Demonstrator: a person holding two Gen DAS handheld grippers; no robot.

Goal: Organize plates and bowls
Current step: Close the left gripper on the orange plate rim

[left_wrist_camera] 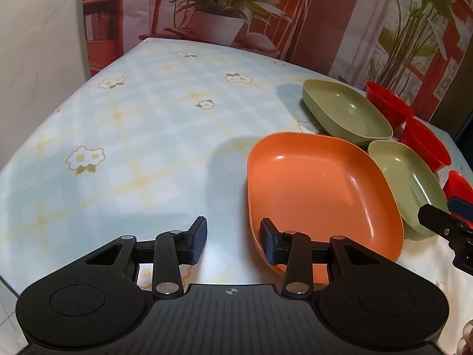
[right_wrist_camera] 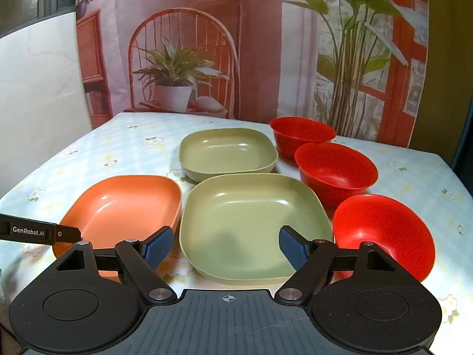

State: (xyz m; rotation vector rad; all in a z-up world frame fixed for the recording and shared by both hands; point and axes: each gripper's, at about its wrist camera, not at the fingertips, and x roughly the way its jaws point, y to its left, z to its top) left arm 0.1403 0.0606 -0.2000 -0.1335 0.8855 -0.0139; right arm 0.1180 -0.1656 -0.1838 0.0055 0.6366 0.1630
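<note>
An orange square plate (left_wrist_camera: 322, 195) lies on the table, also in the right wrist view (right_wrist_camera: 124, 207). Two green square plates lie beside it, a near one (right_wrist_camera: 251, 224) and a far one (right_wrist_camera: 227, 152). Three red bowls stand in a row at the right: near (right_wrist_camera: 384, 230), middle (right_wrist_camera: 337, 168), far (right_wrist_camera: 301, 134). My left gripper (left_wrist_camera: 233, 242) is open and empty, its right finger over the orange plate's near left rim. My right gripper (right_wrist_camera: 224, 247) is open and empty, above the near green plate's front edge.
The table carries a pale blue checked cloth with daisies (left_wrist_camera: 133, 136). A printed backdrop with a chair and plants (right_wrist_camera: 207, 59) hangs behind the table. A white wall (left_wrist_camera: 35, 44) is at the left. The left half of the cloth is bare.
</note>
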